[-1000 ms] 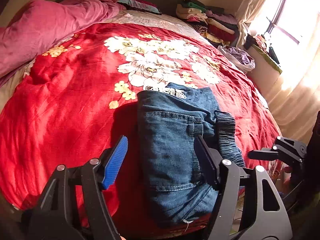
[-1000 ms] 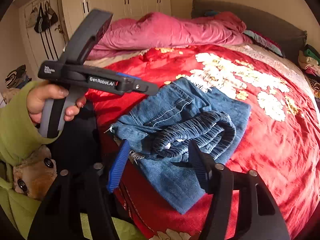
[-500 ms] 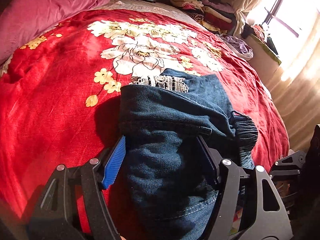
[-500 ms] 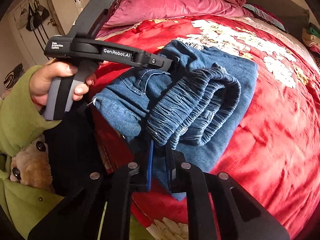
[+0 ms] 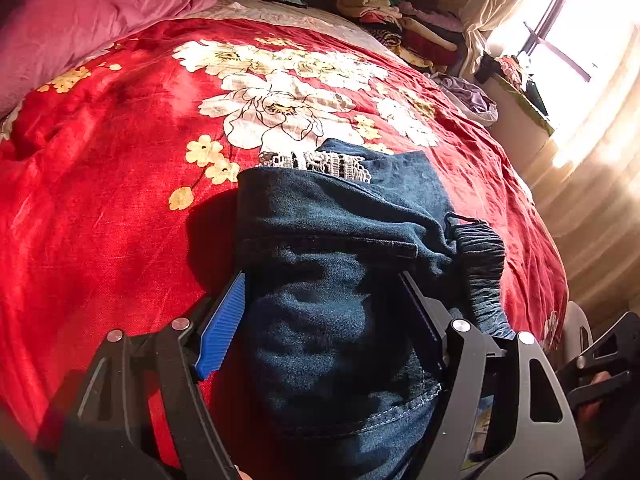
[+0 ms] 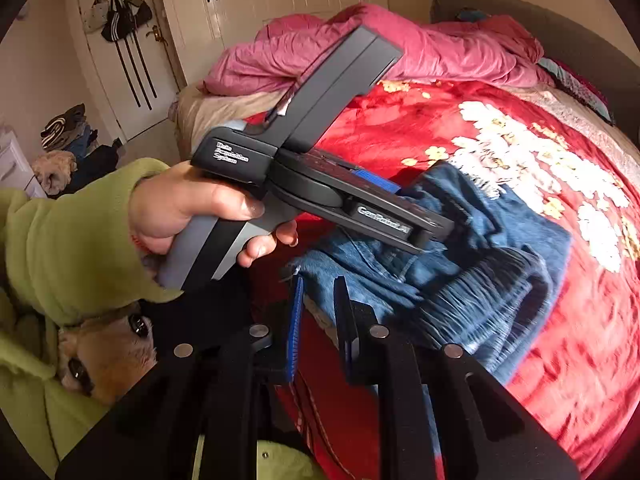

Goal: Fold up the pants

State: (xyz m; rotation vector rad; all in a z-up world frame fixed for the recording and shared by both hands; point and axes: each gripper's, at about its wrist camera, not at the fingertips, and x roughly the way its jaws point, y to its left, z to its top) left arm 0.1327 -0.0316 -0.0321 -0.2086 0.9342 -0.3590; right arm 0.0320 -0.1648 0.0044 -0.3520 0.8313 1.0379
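Observation:
Folded blue denim pants (image 5: 340,264) lie at the near edge of the red flowered bed cover (image 5: 120,160); their elastic waistband (image 5: 480,264) bunches at the right. My left gripper (image 5: 324,308) is open, its jaws straddling the near fold of the pants. In the right wrist view the pants (image 6: 480,248) hang slightly over the bed edge. My right gripper (image 6: 318,308) stands at their near corner, jaws a narrow gap apart with nothing between them. The left gripper's body (image 6: 320,168), held in a hand, lies over the pants.
A pink duvet (image 5: 80,28) is heaped at the head of the bed. Stacked clothes (image 5: 400,12) and a window (image 5: 560,40) lie beyond the far right corner. Wardrobe doors (image 6: 280,8) and a door with hanging bags (image 6: 120,20) stand behind.
My right gripper was shut on the pants' near edge half a second ago; it has opened slightly and drawn back. My left gripper has moved in over the pants.

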